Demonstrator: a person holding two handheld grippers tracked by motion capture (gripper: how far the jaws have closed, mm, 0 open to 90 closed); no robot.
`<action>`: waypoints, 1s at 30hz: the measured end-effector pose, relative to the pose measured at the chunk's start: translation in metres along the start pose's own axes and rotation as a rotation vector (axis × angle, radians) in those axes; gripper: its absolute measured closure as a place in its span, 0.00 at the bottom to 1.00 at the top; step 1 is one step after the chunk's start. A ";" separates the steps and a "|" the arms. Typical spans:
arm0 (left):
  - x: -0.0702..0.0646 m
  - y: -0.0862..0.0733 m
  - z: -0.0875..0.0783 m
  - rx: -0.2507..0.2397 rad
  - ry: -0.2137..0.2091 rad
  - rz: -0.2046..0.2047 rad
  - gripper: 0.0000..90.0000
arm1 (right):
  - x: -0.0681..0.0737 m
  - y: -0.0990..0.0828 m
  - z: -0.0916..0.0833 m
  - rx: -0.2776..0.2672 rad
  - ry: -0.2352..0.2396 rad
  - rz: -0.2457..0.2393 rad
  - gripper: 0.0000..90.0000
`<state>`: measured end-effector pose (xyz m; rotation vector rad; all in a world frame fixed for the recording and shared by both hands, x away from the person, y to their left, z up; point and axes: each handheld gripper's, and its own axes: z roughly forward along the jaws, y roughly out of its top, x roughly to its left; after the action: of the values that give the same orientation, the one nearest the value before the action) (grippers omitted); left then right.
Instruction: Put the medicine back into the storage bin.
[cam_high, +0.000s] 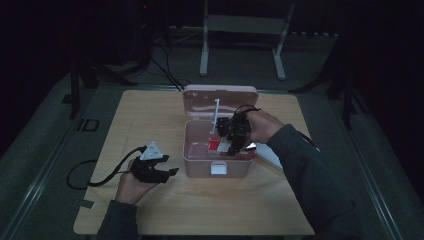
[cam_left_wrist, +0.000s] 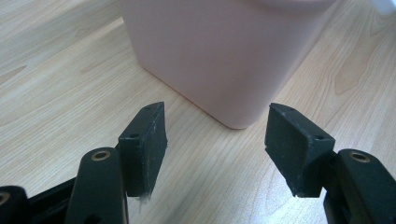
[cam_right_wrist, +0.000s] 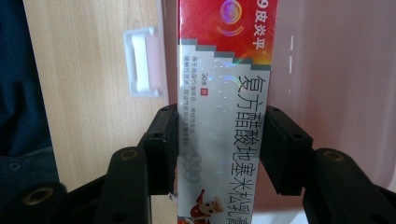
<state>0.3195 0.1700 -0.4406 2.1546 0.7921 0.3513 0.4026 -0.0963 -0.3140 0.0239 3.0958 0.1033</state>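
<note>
We hold the red-and-white carton (cam_right_wrist: 222, 116) pinched across its narrow width in our right gripper (cam_high: 235, 142), its long axis running along the jaws, directly over the open pink box (cam_high: 200, 165) mid-surface. Our left gripper (cam_high: 170, 171) rests spread, empty, beside the box's left wall. The room is dark.

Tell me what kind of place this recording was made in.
Probably a recording lab or studio, not a home: a lone light wooden table on grey floor, a white metal stand frame behind it, black cables across the floor, and dark surroundings.
</note>
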 end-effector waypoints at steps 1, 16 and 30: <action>0.000 0.000 0.000 -0.001 0.001 -0.001 0.43 | 0.000 0.003 0.001 0.001 -0.001 -0.012 0.57; 0.000 -0.001 0.000 0.001 0.002 -0.001 0.43 | 0.001 0.017 0.015 0.042 0.048 -0.056 0.57; 0.001 -0.001 -0.001 -0.002 0.004 -0.004 0.43 | 0.001 0.019 0.021 0.054 0.056 -0.057 0.56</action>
<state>0.3193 0.1713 -0.4413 2.1506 0.7972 0.3544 0.4031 -0.0760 -0.3336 -0.0666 3.1510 0.0183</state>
